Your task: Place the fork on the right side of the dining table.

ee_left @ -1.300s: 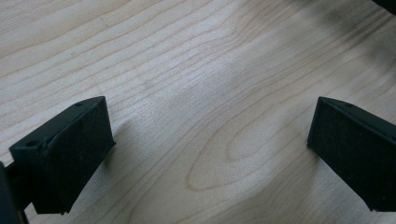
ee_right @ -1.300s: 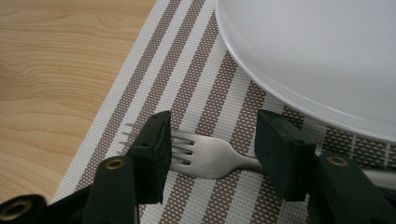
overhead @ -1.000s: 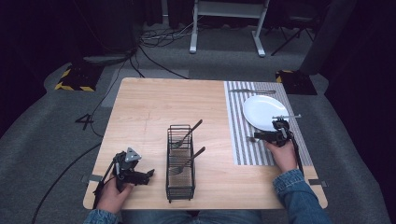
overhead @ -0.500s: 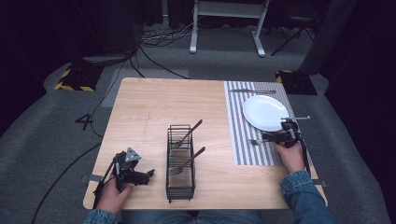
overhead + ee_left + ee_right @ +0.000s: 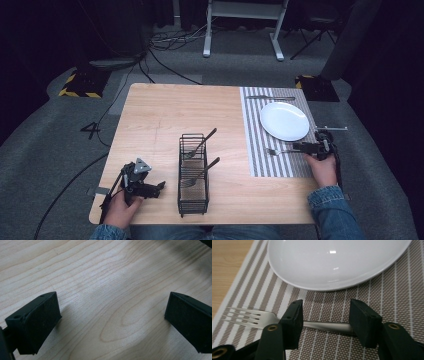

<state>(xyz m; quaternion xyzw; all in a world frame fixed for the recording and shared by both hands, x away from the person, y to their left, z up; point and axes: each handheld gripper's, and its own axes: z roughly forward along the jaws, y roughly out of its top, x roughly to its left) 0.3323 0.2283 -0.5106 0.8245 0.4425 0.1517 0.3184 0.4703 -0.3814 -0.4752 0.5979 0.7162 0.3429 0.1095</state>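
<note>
A silver fork lies flat on the striped placemat, just near of the white plate. My right gripper is open at the fork's handle end, and the handle lies crosswise in the gap between the two jaws, on the mat. My left gripper rests open low over bare wood at the table's near left, with nothing between its jaws. A black wire caddy stands mid-table with two utensils leaning in it.
A knife lies on the placemat beyond the plate. The wooden table has bare room at its left and far side. Cables and a metal stand are on the floor behind.
My right gripper has moved right and slightly nearer along the placemat, away from the plate's near edge, and the fork now lies stretched out on the mat. The left gripper stayed put.
</note>
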